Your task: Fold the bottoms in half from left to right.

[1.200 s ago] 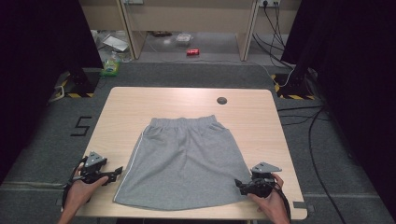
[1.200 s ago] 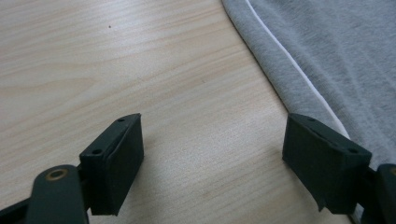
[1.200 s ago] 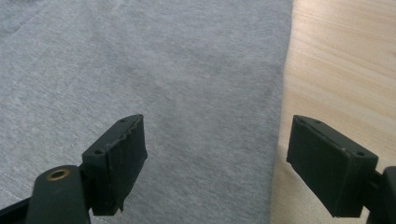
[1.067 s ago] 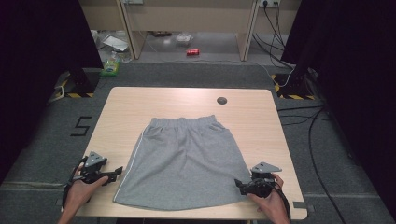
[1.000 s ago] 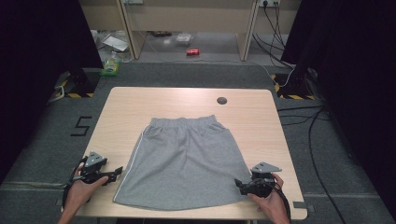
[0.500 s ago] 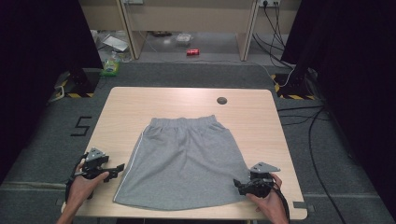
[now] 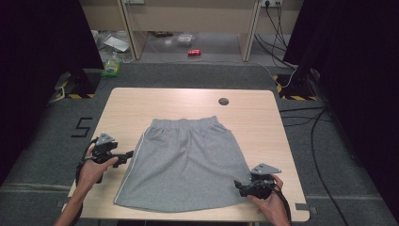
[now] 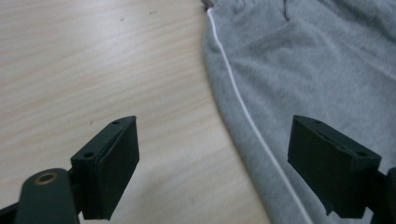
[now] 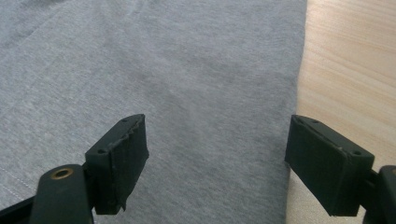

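A grey skirt [image 7: 186, 165] with an elastic waistband lies flat on the wooden table [image 7: 164, 101], its hem towards the near edge. A white stripe [image 8: 243, 107] runs down its left side. My left gripper [image 7: 128, 154] is open just left of that edge, low over the bare wood. In the left gripper view the left gripper [image 8: 219, 163] has the stripe between its jaws and holds nothing. My right gripper [image 7: 240, 186] is open at the skirt's near right corner. In the right gripper view the right gripper [image 9: 215, 163] spans the skirt [image 9: 163, 70] and its right edge.
A round black grommet [image 7: 224, 100] sits in the table's far right part. On the floor beyond are a red can [image 7: 194, 52], a green bottle [image 7: 111, 68] and cables [image 7: 301, 113] at the right. Bare wood surrounds the skirt.
My left gripper has moved forward and right, closer to the skirt's striped edge. The right gripper has barely shifted. The skirt lies as before.
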Action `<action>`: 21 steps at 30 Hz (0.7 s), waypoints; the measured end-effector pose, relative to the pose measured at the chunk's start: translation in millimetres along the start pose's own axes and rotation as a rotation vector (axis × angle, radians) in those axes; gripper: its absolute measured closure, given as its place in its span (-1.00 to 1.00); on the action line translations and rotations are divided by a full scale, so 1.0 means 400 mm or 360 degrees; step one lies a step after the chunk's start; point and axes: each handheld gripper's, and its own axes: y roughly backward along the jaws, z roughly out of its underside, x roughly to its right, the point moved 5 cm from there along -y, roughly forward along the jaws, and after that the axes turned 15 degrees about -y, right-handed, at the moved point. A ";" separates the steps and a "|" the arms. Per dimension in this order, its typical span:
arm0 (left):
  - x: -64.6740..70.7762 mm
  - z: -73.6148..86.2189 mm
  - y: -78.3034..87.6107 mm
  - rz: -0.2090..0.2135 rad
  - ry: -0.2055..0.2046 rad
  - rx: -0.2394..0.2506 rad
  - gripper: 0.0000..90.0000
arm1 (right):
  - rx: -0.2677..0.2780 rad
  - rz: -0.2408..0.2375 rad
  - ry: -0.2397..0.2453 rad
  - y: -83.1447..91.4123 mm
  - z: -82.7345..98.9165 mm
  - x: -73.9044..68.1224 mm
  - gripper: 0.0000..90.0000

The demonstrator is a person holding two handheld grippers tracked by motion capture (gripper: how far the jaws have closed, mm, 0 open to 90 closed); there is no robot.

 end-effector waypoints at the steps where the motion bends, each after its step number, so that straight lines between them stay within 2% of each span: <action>1: -0.001 -0.010 -0.006 0.0005 -0.0004 0.0005 -0.65 | -0.0001 0.0000 -0.0001 0.000 0.000 0.001 -0.53; 7: -0.010 -0.049 -0.039 0.0007 0.0001 0.0014 -0.62 | -0.0006 -0.0005 -0.0009 -0.001 0.002 -0.001 -0.53; 9: -0.013 -0.074 -0.056 0.0004 -0.0005 0.0013 -0.64 | -0.0007 -0.0010 0.0005 -0.003 0.001 -0.001 -0.53; 12: -0.013 -0.092 -0.069 0.0025 0.0004 0.0011 -0.63 | -0.0002 -0.0008 0.0007 -0.002 0.000 -0.002 -0.53; 15: -0.013 -0.131 -0.100 0.0050 0.0004 0.0010 -0.58 | -0.0001 -0.0011 0.0010 -0.002 -0.001 -0.003 -0.53; 17: -0.014 -0.149 -0.115 0.0067 0.0031 0.0012 -0.54 | -0.0001 -0.0012 0.0010 -0.002 -0.001 -0.003 -0.53; 21: -0.025 -0.179 -0.143 0.0052 0.0048 0.0008 -0.45 | 0.0001 -0.0015 0.0010 -0.002 -0.001 -0.002 -0.52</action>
